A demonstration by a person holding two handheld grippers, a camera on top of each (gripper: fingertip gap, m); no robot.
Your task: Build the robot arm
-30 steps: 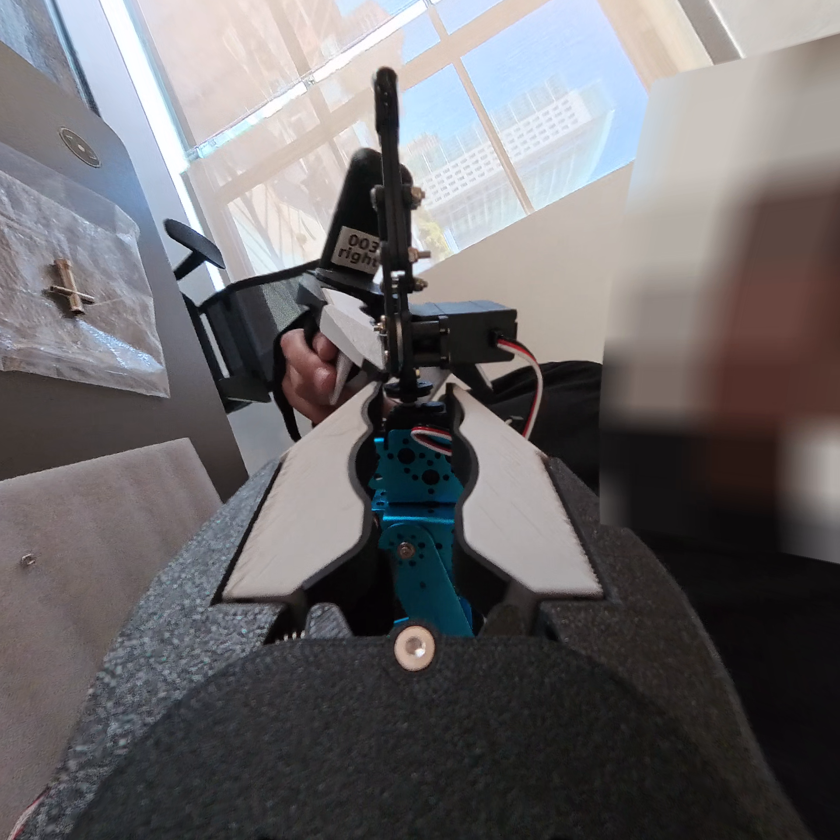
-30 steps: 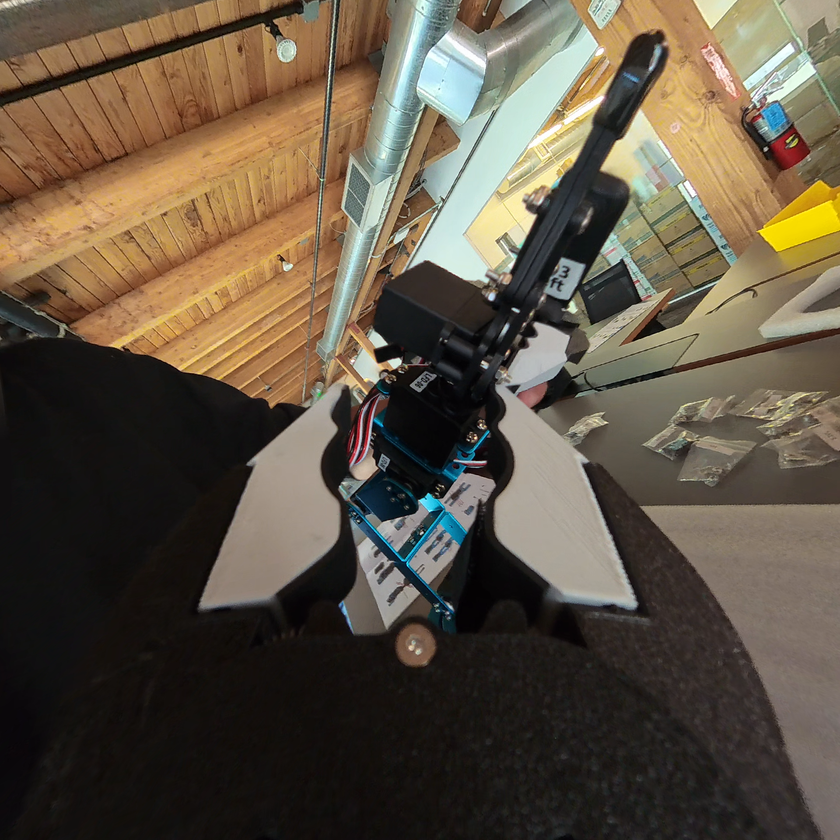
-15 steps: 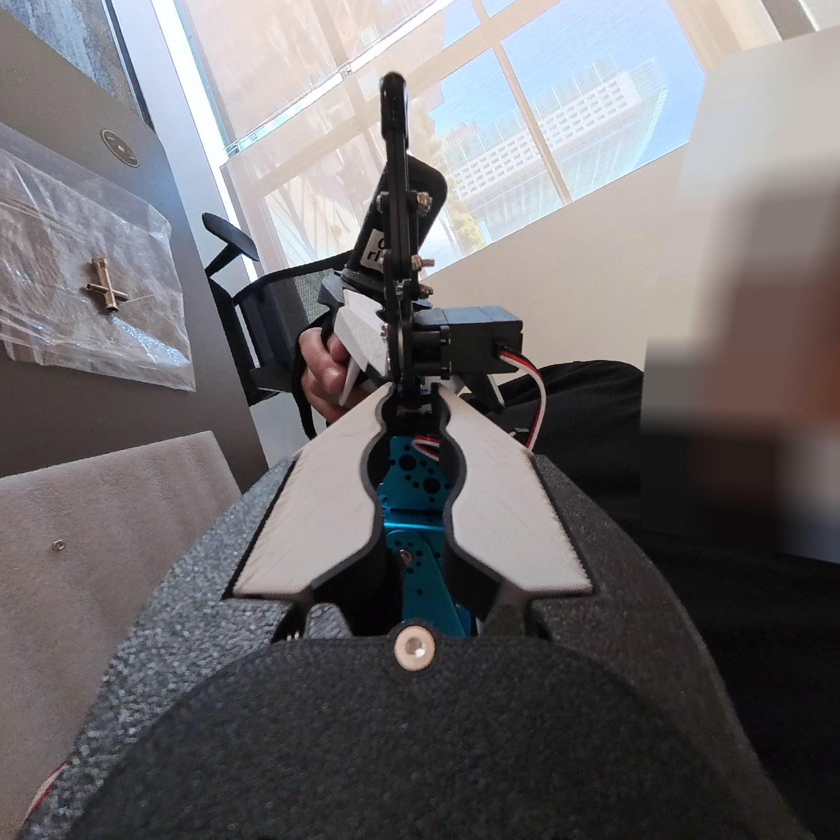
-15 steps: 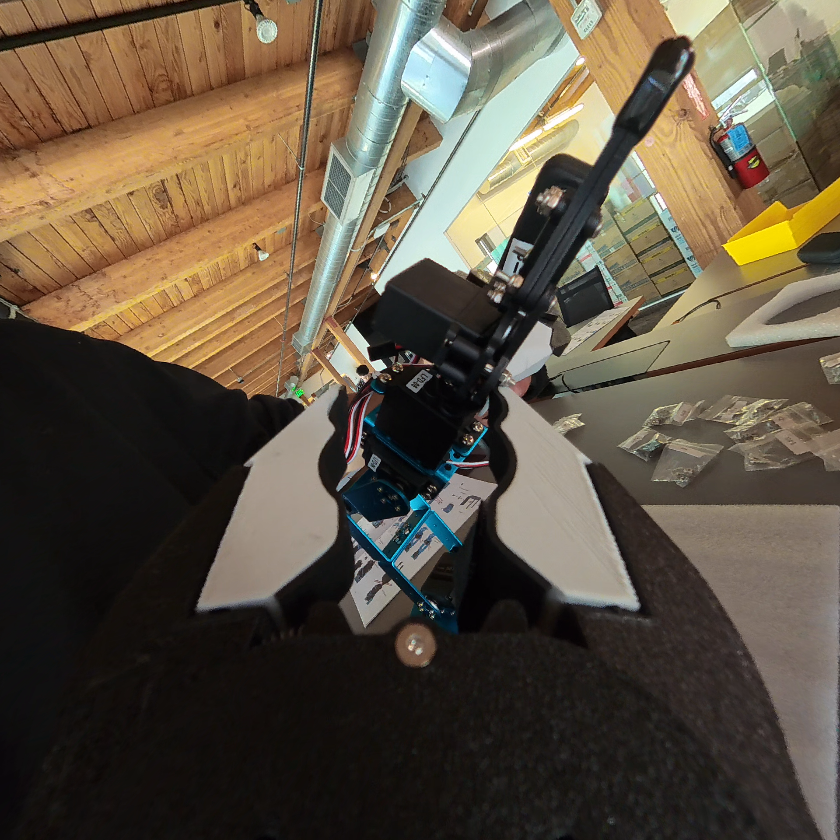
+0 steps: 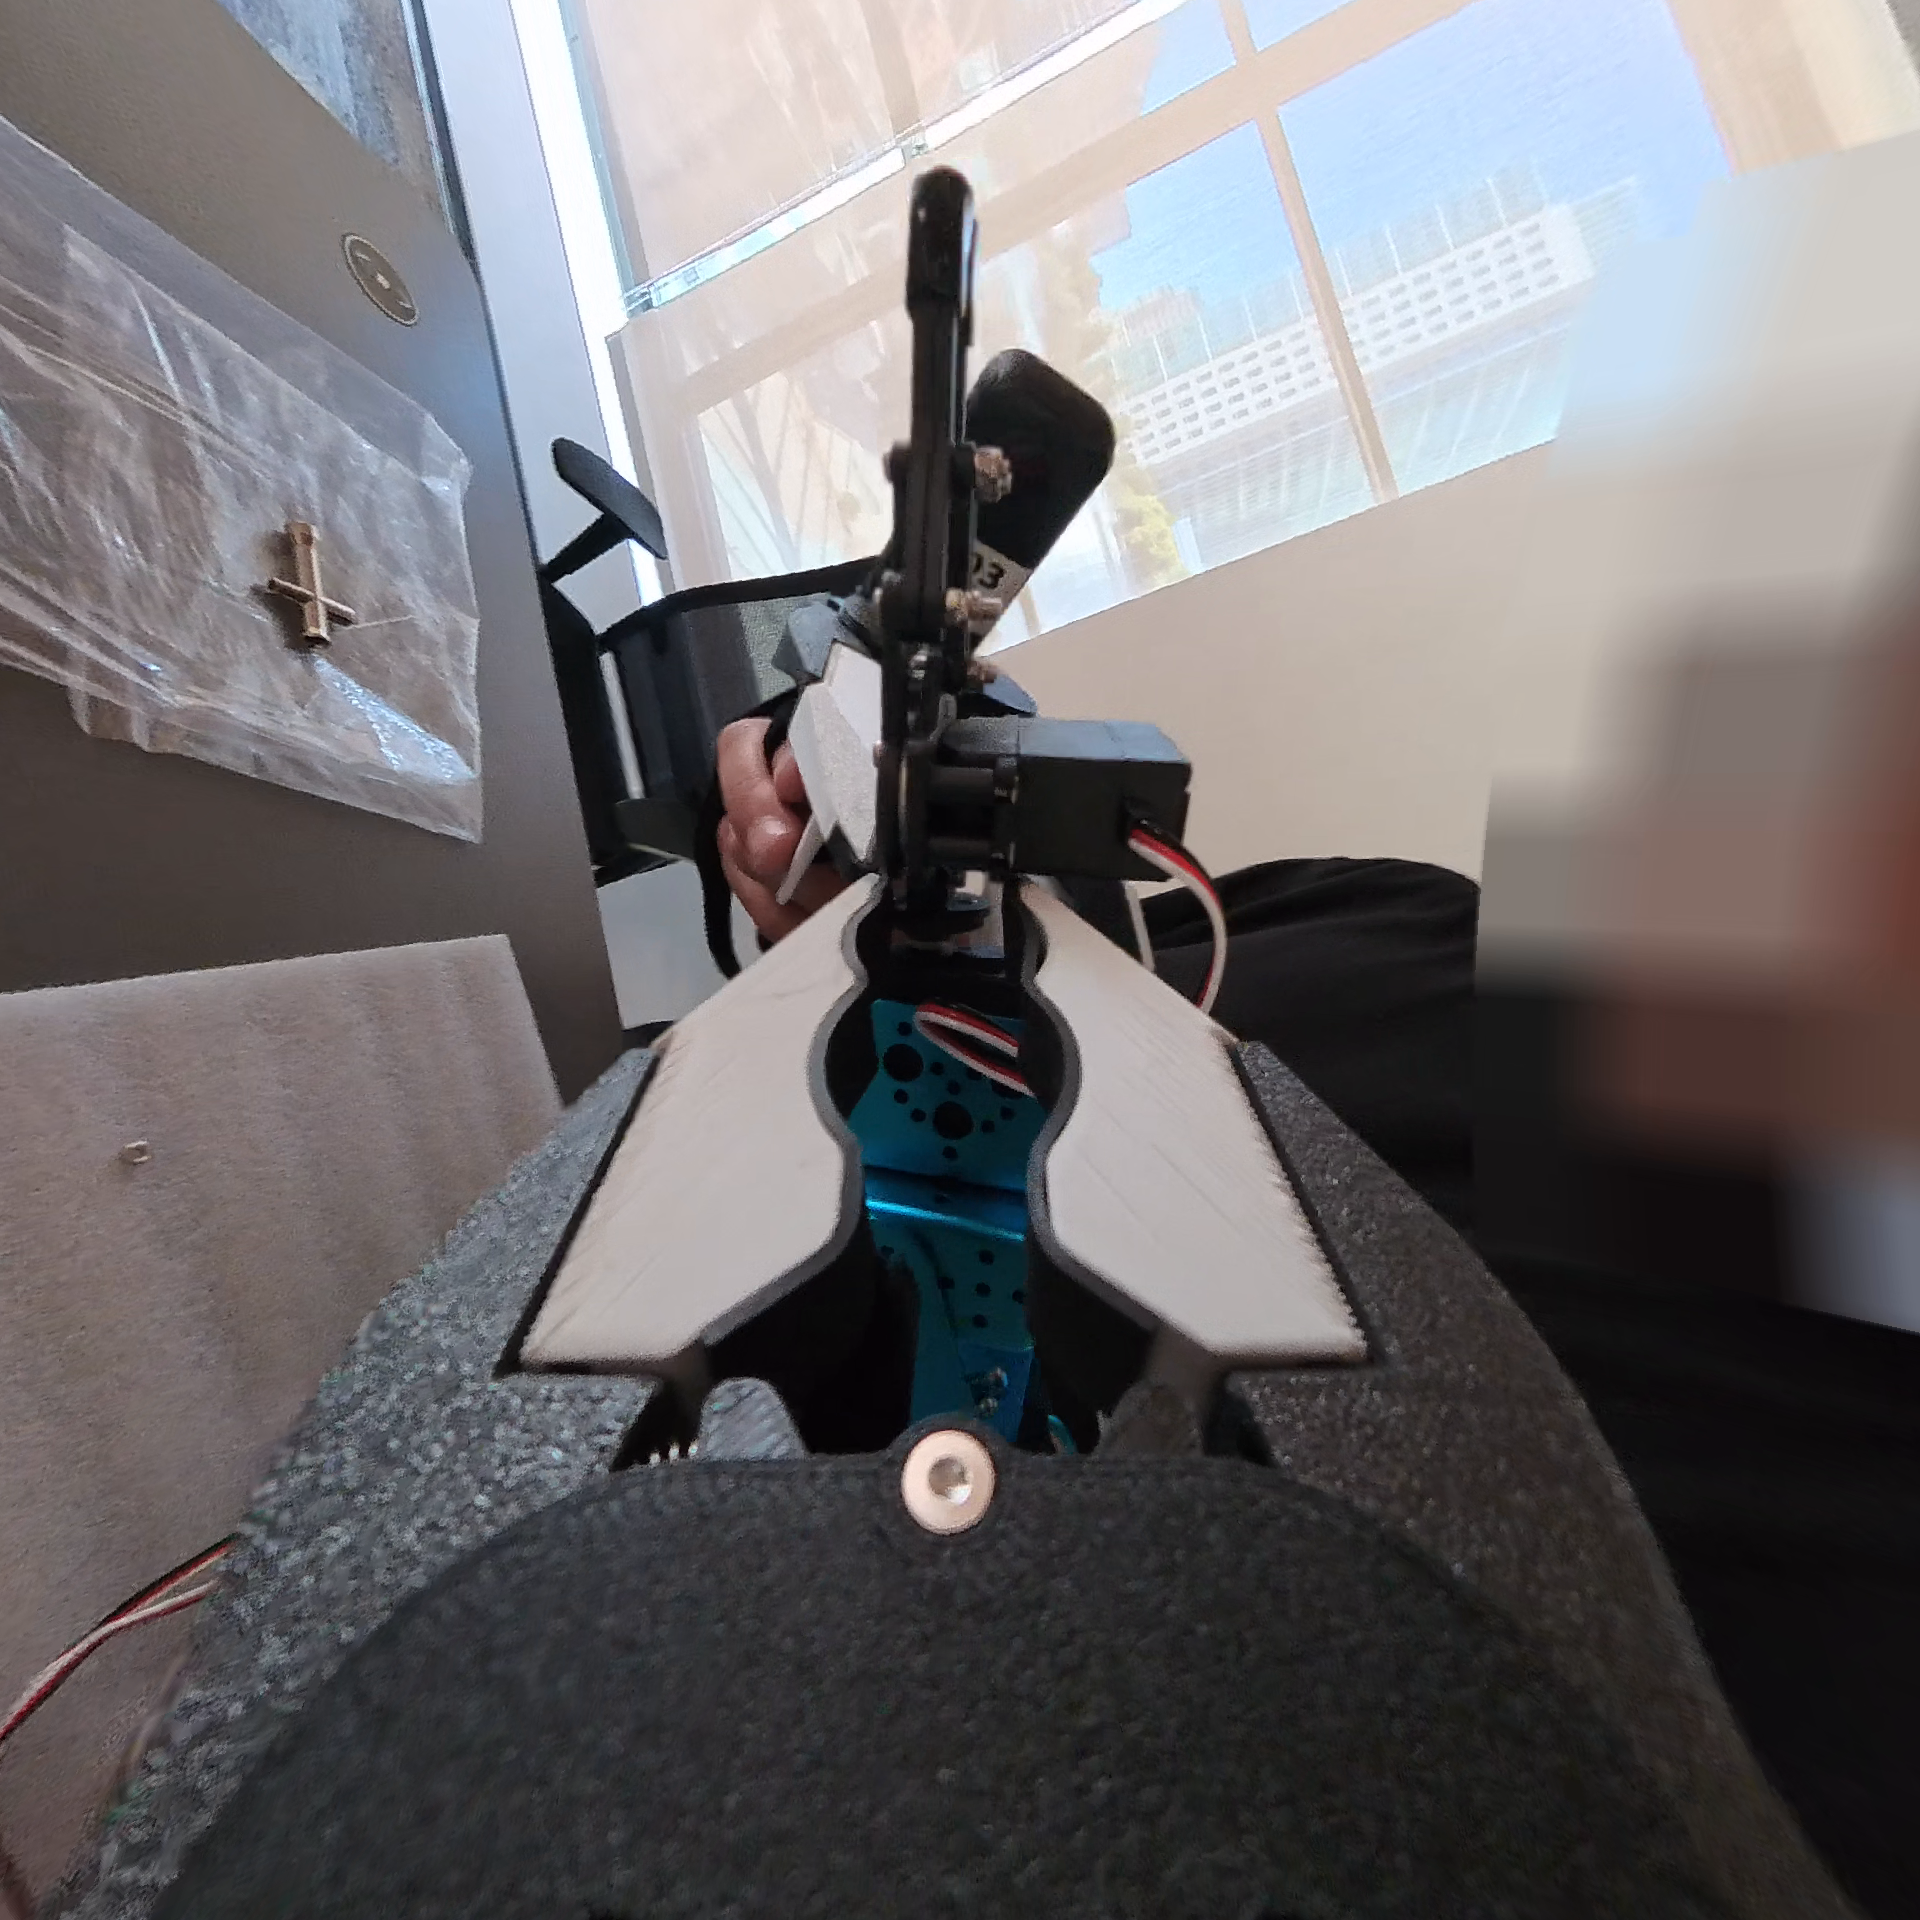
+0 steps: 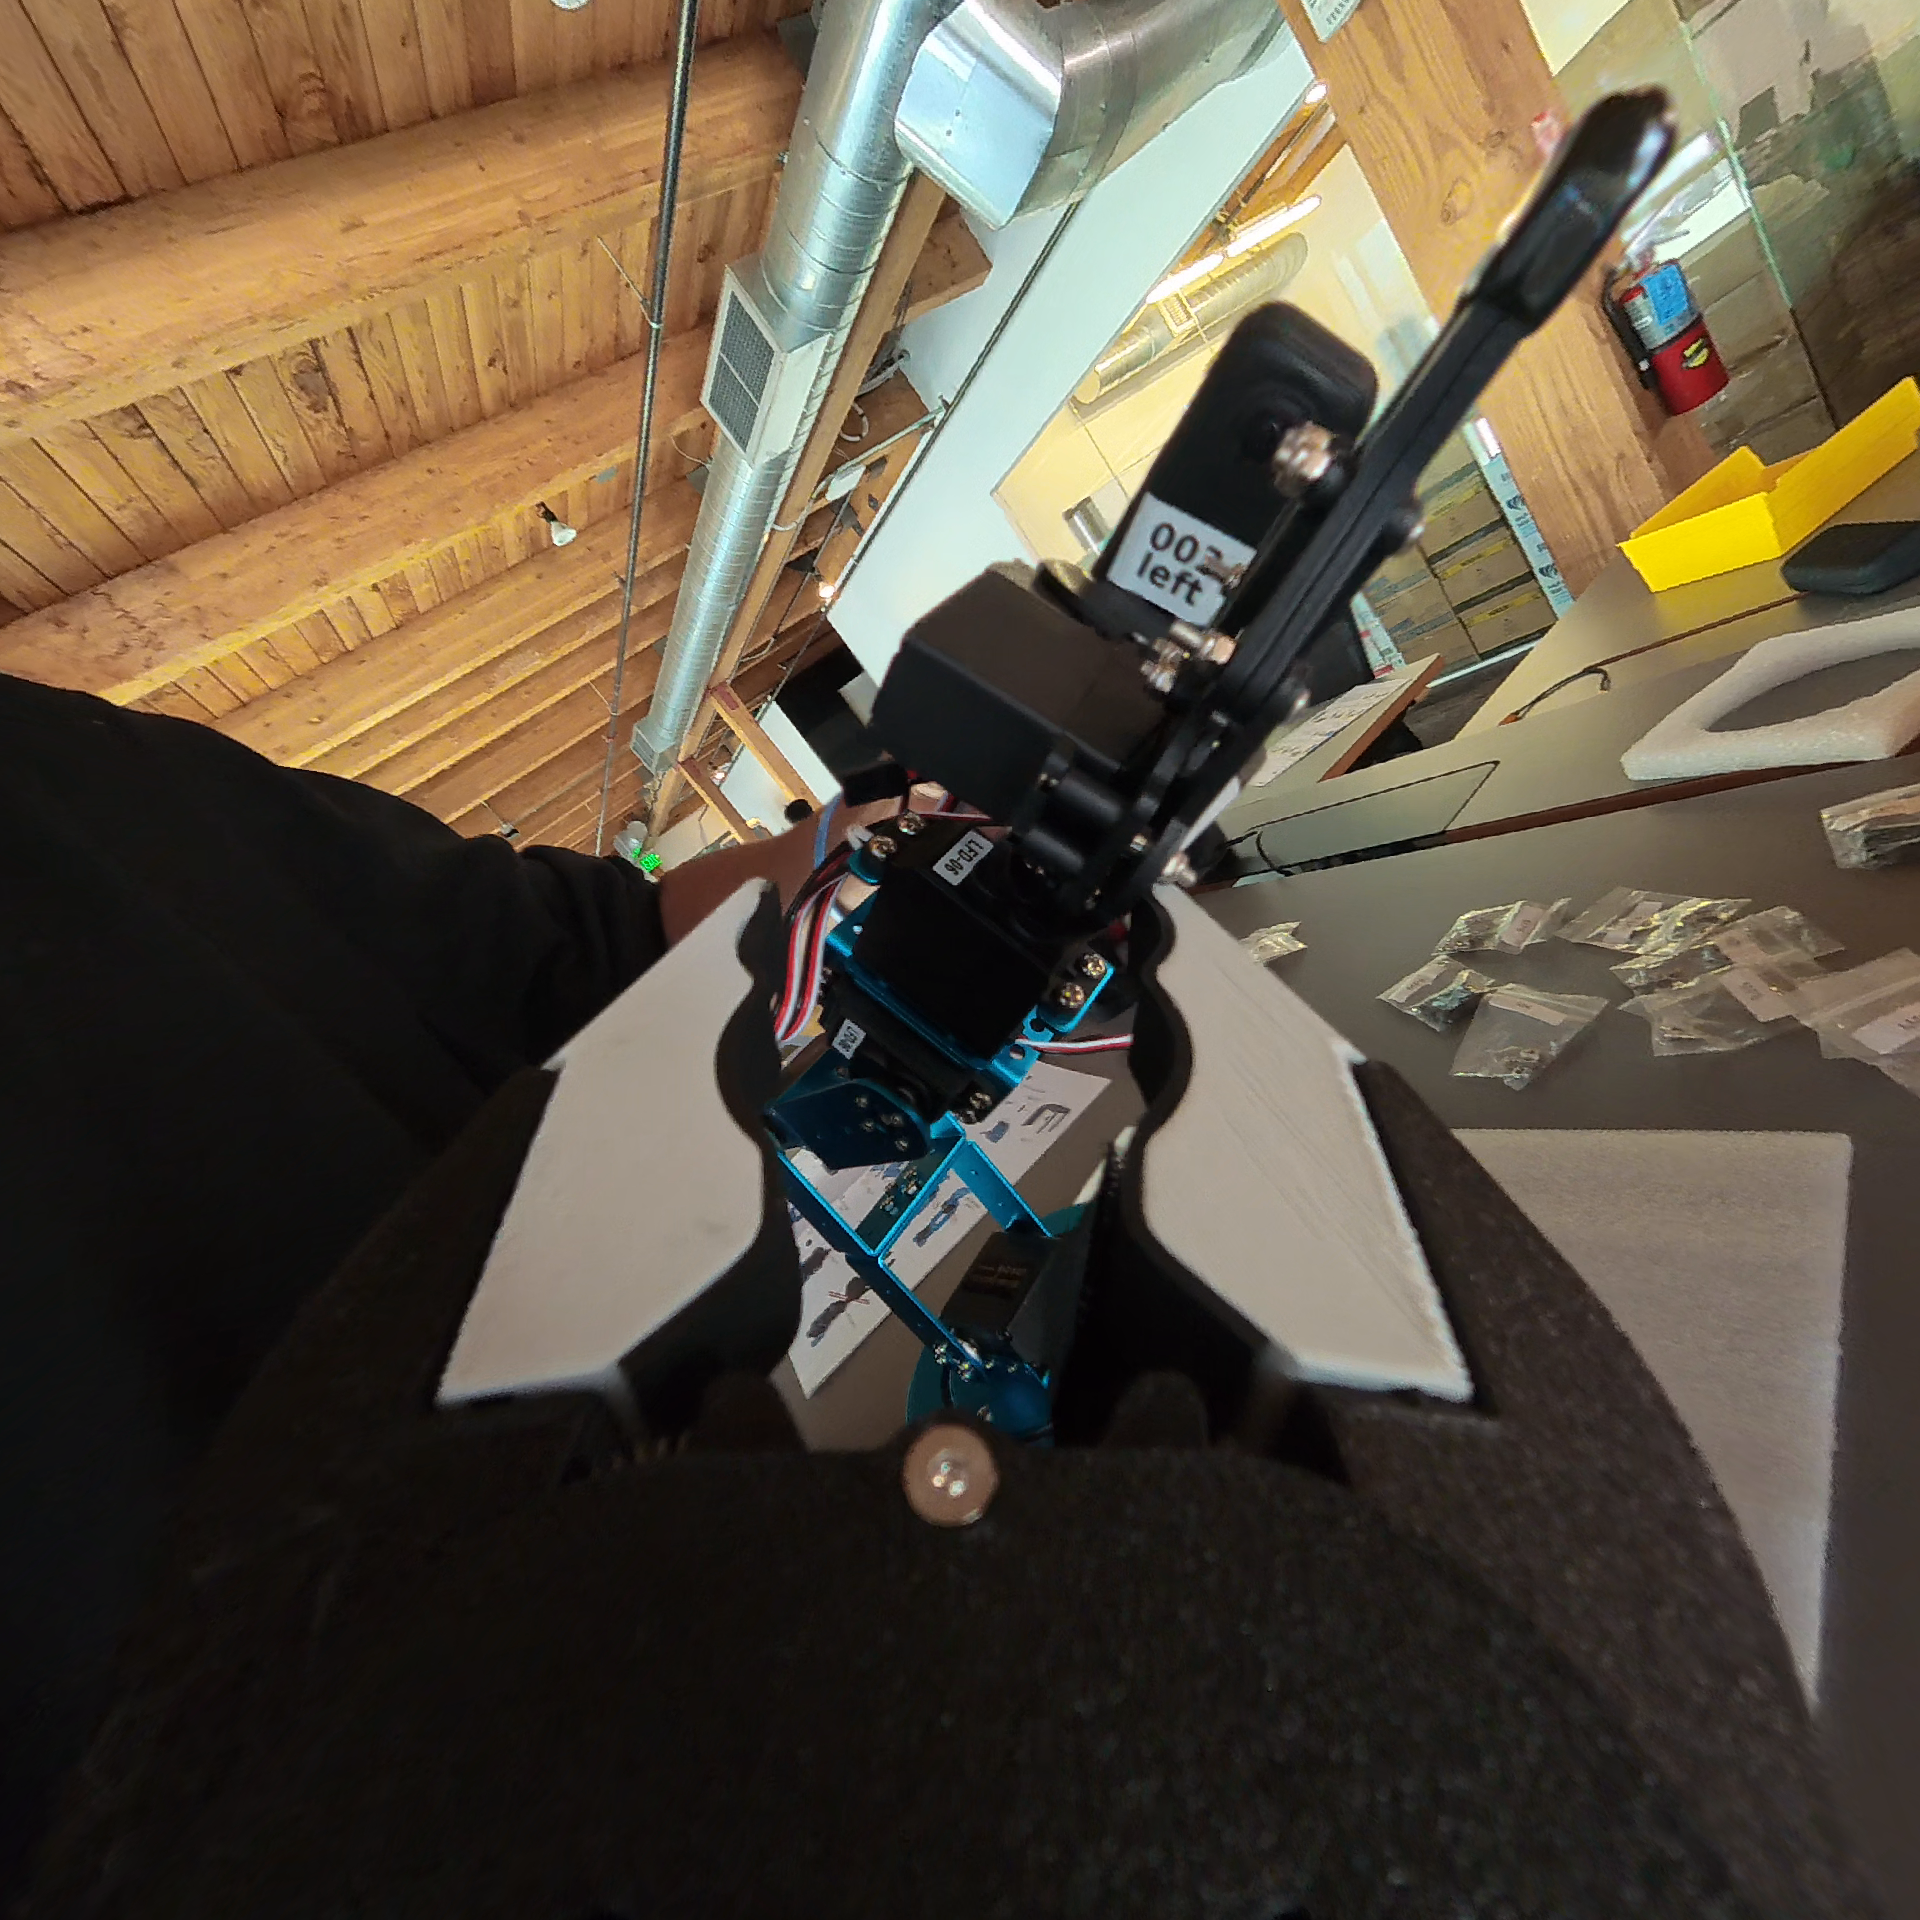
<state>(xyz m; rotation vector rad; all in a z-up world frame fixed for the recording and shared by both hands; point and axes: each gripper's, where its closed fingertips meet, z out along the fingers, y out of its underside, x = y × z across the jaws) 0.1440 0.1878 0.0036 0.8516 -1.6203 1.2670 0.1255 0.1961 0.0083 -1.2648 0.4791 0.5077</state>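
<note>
A small arm kit [image 5: 940,1122] of blue metal brackets and black servos sits between both tongs, lifted above the surface. The left tongs [image 5: 940,904] are narrowed on it: the white fingers [image 5: 727,1153] converge at their tips around the black part just below the top servo [image 5: 1060,800], and the blue bracket fills the gap behind them. A black lever [image 5: 935,343] stands up from the kit, with red, white and black wires [image 5: 1195,935] looping off the servo to the right. Beyond the tips the right tongs [image 5: 831,790] show, gripped by a hand [image 5: 758,821]. In the right wrist view the right tongs [image 6: 956,914] are likewise closed to a narrow gap on the kit [image 6: 935,997], their tips flanking the black servo block and blue frame, though exact contact at the tips is hard to tell. The lever [image 6: 1507,343] leans up and right, and the camera of the left tongs [image 6: 1247,499] shows behind it. Under the kit a printed sheet [image 6: 997,1174] lies on the dark surface [image 6: 1351,935]. A grey foam mat [image 6: 1662,1247] lies to the right, small clear bags [image 6: 1558,987] of parts farther back, then a white foam frame [image 6: 1766,717] and a yellow bin [image 6: 1766,499]. In the left view a clear bag [image 5: 208,520] holds a brass cross-shaped tool [image 5: 307,597].
</note>
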